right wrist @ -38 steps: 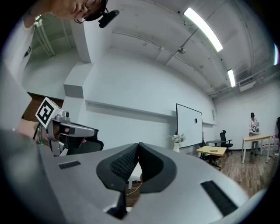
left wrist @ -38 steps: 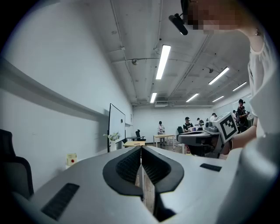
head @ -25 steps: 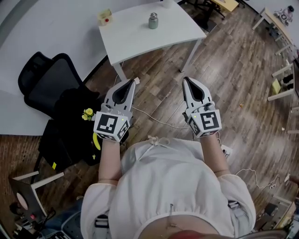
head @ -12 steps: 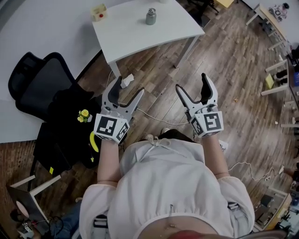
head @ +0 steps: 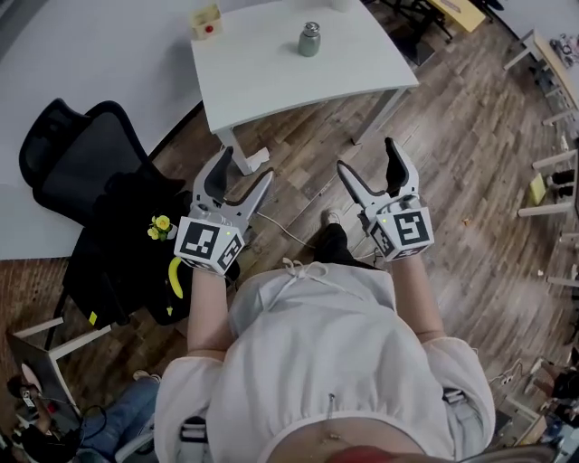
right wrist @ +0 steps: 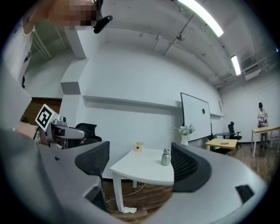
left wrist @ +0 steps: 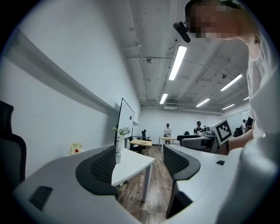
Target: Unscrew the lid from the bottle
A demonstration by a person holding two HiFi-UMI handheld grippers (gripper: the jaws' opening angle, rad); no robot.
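A small silver metal bottle point(head: 309, 40) with its lid on stands upright on the white table point(head: 271, 72), far ahead of both grippers. My left gripper point(head: 241, 174) and right gripper point(head: 369, 161) hang side by side above the wooden floor, well short of the table, both open and empty. In the right gripper view the bottle point(right wrist: 166, 157) shows between the spread jaws, far off. The left gripper view has the bottle point(left wrist: 117, 155) beside the left jaw's inner edge.
A small yellow box point(head: 206, 20) with a red dot sits at the table's far left corner. A black office chair point(head: 72, 149) and a dark bag with yellow flowers point(head: 159, 226) stand to my left. A white cable point(head: 289, 237) lies on the floor.
Both grippers were shut a second ago and now stand open. They have stayed side by side over the floor, and a foot now shows between them.
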